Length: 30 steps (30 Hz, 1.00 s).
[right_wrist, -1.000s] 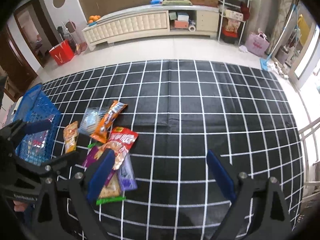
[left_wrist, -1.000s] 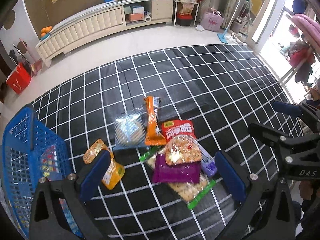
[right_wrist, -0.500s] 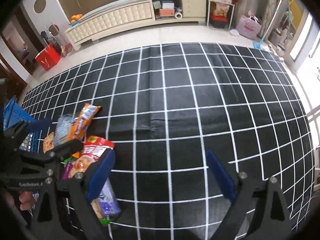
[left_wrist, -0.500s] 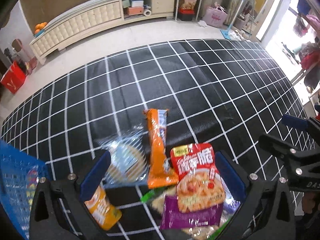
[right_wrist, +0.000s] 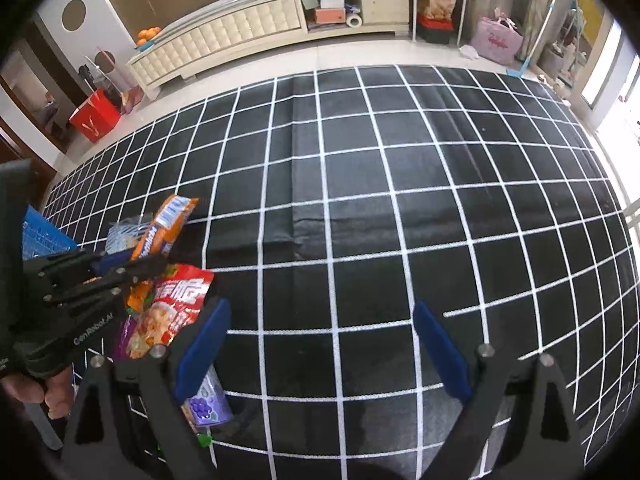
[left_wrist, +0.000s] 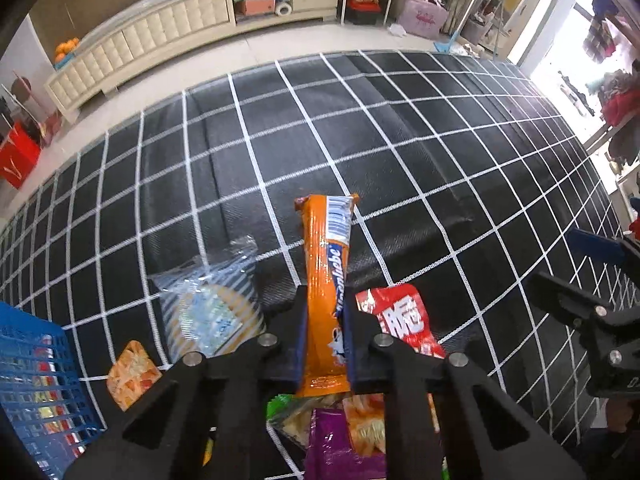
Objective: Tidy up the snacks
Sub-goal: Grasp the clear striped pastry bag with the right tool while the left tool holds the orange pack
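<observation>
Rug-side blue basket (left_wrist: 28, 364), snack packets (left_wrist: 44, 390) inside

Both grippers were black, angular frames with triangular cut-outs in the arms. The left gripper (left_wrist: 324, 344) carried dark blue pads (left_wrist: 301, 344) on the inner faces of its fingers, and round silver screw heads (left_wrist: 264, 339) sat at the finger joints. From the right wrist view its side bore white lettering reading "GenRobot.AI" (right_wrist: 94, 329). The right gripper (right_wrist: 320, 354) had flat, brighter blue pads (right_wrist: 440, 354) on each finger, with silver screws (right_wrist: 485, 350) at the pivots. The hand (right_wrist: 44, 394) showed only partly at the picture's edge; no sleeve could be made out.
</observation>
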Available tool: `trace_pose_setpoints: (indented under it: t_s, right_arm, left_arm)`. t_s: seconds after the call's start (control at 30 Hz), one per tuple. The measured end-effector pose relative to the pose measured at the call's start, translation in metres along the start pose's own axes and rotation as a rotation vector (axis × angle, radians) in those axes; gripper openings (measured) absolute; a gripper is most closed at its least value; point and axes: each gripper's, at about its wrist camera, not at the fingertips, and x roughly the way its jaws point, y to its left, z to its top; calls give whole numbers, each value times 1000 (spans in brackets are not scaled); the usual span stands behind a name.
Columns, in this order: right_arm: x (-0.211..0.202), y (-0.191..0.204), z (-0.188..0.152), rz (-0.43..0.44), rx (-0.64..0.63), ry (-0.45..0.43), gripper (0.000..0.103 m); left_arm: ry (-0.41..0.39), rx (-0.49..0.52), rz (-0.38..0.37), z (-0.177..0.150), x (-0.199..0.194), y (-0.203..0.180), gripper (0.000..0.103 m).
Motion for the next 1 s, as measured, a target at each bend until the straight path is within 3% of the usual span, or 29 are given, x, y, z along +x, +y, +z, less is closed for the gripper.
trace_pose_setpoints:
  t_s: [0.2,0.5,0.63,1.0]
  right_arm:
    - [-8,15,5,0,-4,-14,95]
    - [-13,60,19,47,-102,-39,95]
    - [1,84,27,91,-160,-22,95]
    - [49,130,44,133,-189,98,95]
  left_arm:
    - [-75,-60,12,-9,-38,16,13]
    - [-226,-186,108,-36,-100,57,13]
    - [-217,-260,145,-48,-95,77,13]
    - [-184,-316,178,-70,-76,96,13]
